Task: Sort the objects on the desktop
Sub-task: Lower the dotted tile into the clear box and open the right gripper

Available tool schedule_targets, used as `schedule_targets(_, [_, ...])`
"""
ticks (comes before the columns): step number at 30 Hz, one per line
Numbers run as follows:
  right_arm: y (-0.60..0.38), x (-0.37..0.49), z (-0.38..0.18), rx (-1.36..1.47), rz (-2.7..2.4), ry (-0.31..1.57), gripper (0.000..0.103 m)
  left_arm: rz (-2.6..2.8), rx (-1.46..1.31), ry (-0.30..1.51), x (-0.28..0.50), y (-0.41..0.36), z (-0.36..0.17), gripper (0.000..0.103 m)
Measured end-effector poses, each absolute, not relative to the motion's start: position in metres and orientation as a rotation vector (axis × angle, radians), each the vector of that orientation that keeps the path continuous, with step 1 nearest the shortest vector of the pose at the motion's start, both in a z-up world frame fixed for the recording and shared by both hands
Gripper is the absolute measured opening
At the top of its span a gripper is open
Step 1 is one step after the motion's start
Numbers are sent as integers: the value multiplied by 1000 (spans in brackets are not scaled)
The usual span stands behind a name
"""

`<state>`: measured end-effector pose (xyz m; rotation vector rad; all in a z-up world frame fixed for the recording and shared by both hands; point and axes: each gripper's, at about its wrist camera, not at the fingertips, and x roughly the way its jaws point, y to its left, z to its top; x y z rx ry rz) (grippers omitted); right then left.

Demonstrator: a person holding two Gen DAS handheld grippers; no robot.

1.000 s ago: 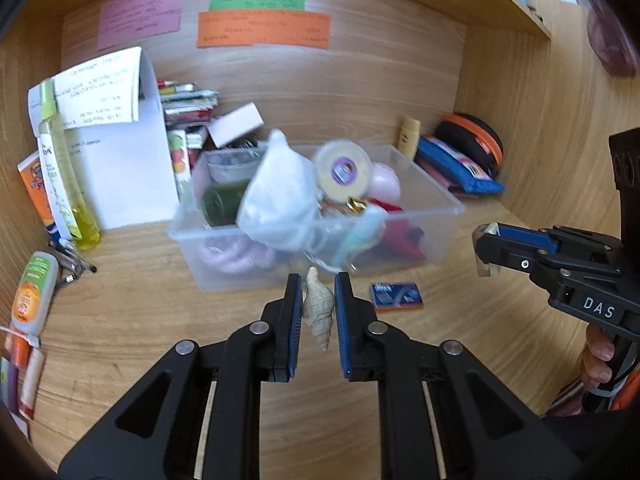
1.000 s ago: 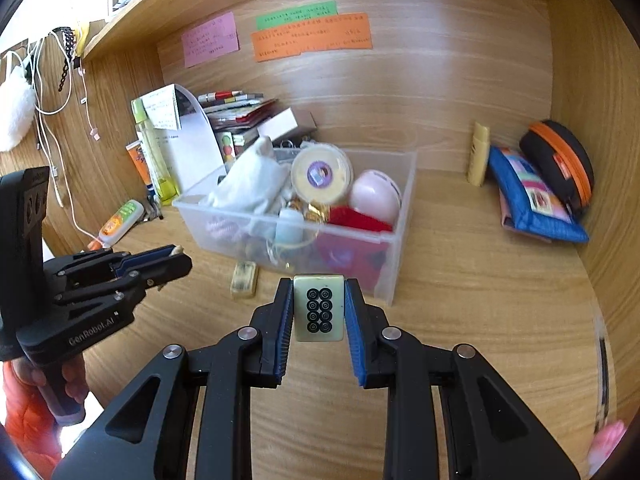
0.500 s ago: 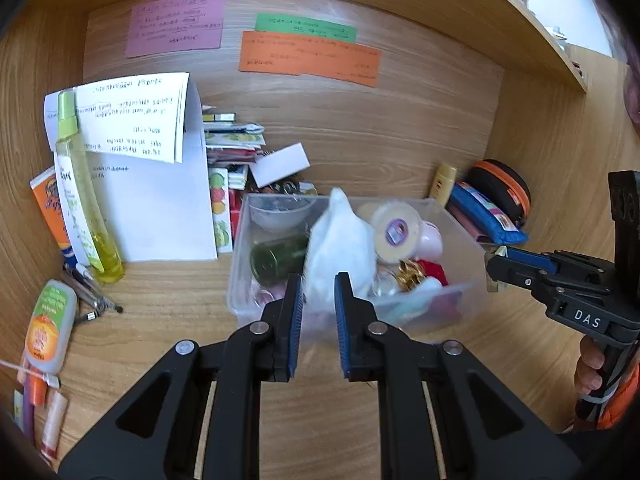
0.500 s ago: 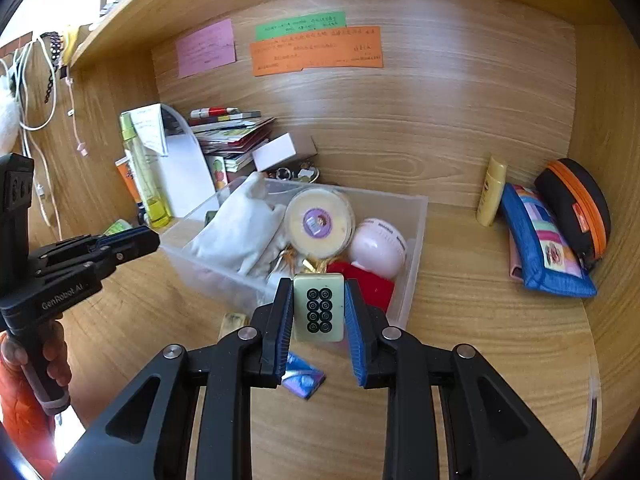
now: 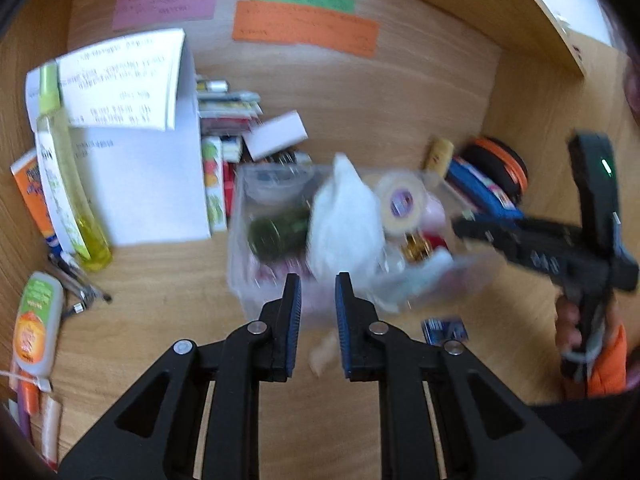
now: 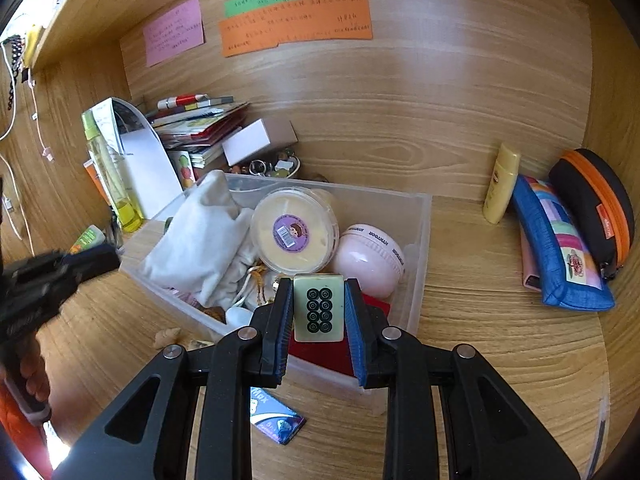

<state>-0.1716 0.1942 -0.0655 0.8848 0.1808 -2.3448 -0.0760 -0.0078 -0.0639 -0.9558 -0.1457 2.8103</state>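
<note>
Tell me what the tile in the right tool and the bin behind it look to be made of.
Mahjong tile: hard, glossy, cream with a greenish edge, probably plastic or resin; engraved dark circles.
Storage bin: clear, slightly frosted plastic; contents show through its walls.

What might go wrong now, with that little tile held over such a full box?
The mahjong tile, pinched in the right gripper's fingers, hangs over a crowded clear bin. If released, it may bounce off the round tub or pink case and land outside. A seashell lies on the desk beside the bin, below the left gripper. A careless sweep might knock or crush it.
</note>
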Motion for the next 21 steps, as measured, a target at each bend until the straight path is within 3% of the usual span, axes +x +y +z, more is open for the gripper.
schedule_targets(3, [192,-176,-70,910,-2341,176,22,2784,-1031,-94,-74,0,-81,31])
schedule_targets(9, [188,-178,-75,928,-2339,185,22,2700,-1207,-95,-96,3,-113,31])
schedule_targets(21, [182,-177,-78,927,-2336,229,23,2663,-1275,2,-109,17,-123,30])
